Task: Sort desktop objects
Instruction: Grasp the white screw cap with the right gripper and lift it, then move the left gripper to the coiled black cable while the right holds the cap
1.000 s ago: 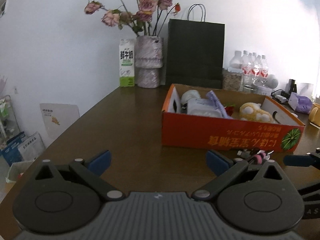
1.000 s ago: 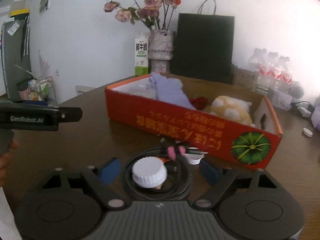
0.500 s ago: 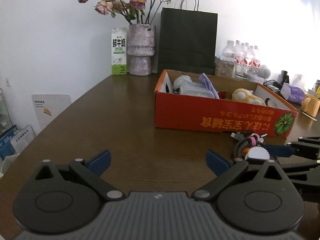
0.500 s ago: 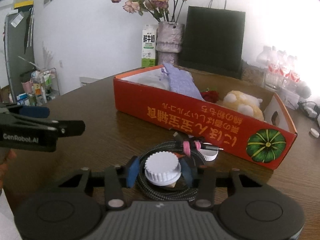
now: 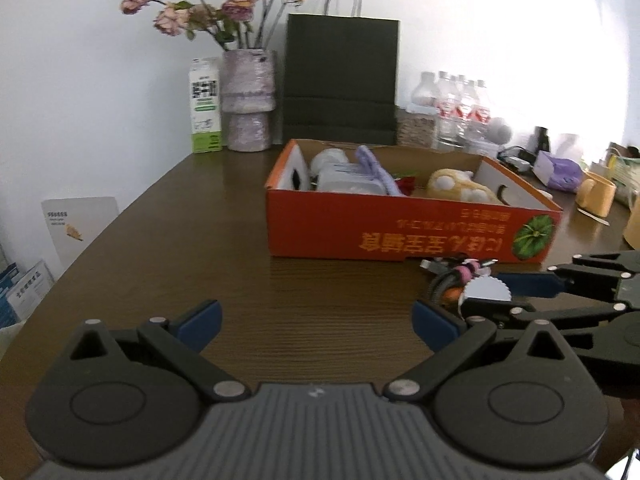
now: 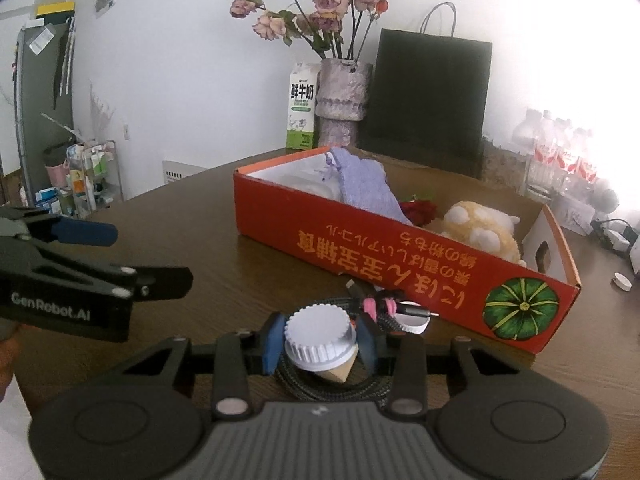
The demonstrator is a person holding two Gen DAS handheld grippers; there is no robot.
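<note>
The right gripper (image 6: 320, 340) has its jaws clamped on a white ridged bottle cap (image 6: 319, 338), above a coiled cable (image 6: 340, 384) beside the orange box (image 6: 360, 248). The left gripper (image 5: 316, 320) hovers over bare bench (image 5: 200, 248), jaws apart.

The right gripper (image 6: 320, 340) was wide open a second ago. Now its blue pads (image 6: 273, 340) have squeezed shut on the white ridged bottle cap with a tan bottom (image 6: 320, 338), lifting it a little above the coiled black braided cable (image 6: 340, 384).
</note>
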